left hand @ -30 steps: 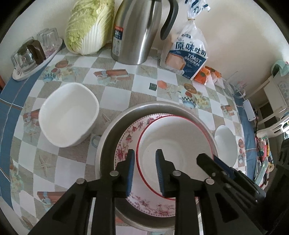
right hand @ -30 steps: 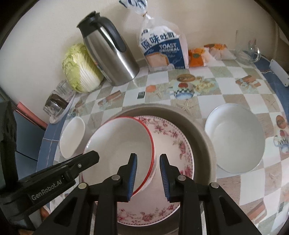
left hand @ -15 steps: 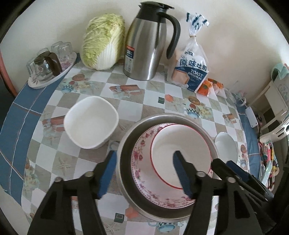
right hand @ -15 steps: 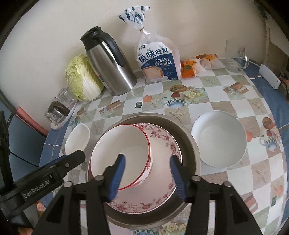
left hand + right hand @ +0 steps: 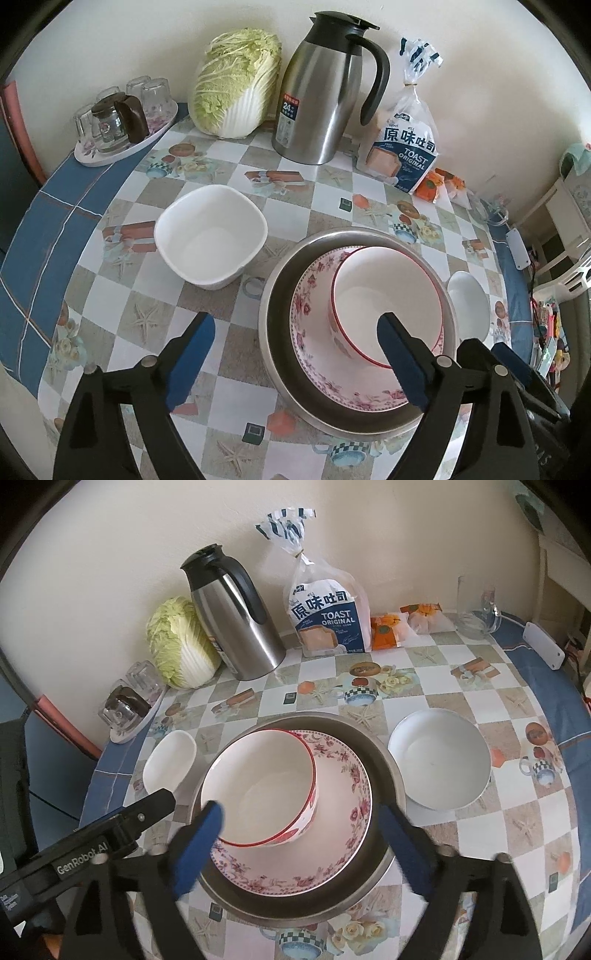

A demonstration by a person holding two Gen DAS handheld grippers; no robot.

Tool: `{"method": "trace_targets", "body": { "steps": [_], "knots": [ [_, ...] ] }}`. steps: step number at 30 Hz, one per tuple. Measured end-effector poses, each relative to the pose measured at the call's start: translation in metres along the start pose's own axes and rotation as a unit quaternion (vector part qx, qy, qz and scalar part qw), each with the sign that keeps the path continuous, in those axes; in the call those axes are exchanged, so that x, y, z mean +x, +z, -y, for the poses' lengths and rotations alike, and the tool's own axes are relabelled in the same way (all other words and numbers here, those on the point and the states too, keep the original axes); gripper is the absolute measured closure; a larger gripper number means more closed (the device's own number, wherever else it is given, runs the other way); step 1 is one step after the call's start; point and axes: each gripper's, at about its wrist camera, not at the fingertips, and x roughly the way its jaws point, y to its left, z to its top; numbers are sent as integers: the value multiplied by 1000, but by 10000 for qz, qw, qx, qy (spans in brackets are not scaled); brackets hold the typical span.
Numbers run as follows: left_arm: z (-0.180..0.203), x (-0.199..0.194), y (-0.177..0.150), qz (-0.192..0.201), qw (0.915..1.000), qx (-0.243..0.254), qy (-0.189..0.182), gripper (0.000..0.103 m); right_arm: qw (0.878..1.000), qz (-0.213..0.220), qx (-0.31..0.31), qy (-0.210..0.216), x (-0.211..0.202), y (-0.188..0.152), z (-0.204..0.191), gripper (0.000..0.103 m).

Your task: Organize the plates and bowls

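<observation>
A red-rimmed white bowl [image 5: 384,306] sits in a floral plate [image 5: 314,295], which lies in a steel basin [image 5: 280,280]. The stack also shows in the right wrist view: bowl [image 5: 258,779], plate [image 5: 347,786], basin [image 5: 391,771]. A square white bowl [image 5: 210,236] stands left of the basin, and it also shows in the right wrist view [image 5: 170,757]. A round white bowl [image 5: 439,757] stands right of it, and it also shows in the left wrist view [image 5: 467,302]. My left gripper [image 5: 295,354] is open and empty above the basin's near-left side. My right gripper [image 5: 299,838] is open and empty above the stack's near edge.
A steel jug [image 5: 321,92], a cabbage [image 5: 236,85], a toast bag [image 5: 402,147] and snack packets [image 5: 384,631] stand along the back wall. A tray of glasses [image 5: 118,122] is at the back left. A white box [image 5: 543,644] lies at the right table edge.
Both grippers opened from shut to wide open and pulled up and back from the stack. The red-rimmed bowl stays in the floral plate.
</observation>
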Motion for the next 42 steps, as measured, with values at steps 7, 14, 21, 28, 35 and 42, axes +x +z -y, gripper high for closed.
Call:
{"method": "trace_targets", "body": {
  "steps": [7,14,21,28,35,42],
  "knots": [
    [-3,-2,-3,0,9999,-140,-98,13,9999,55,109,-39,-7,-5,4,1],
    [-4,-10,-5,140,9995,-253,-142,9,9996,174,201,-73,-17,-9,9,0],
    [-3,-16,-8,256,9991,-312,-147,5,9995,174,261,-46,-20,-18,13,0],
    [-11,-12,-12,288,9980,-489,-293,5,9992,227,320,-6,-27,-22,23,0],
    [-37,23,-17,-148,9923,-1186,-315,5,9967,140,780,-150,-14,-26,61,0],
    [-44,51,-24,-489,9896,-1342,-160,5,9933,-205,1122,-207,16,-34,85,0]
  ]
}}
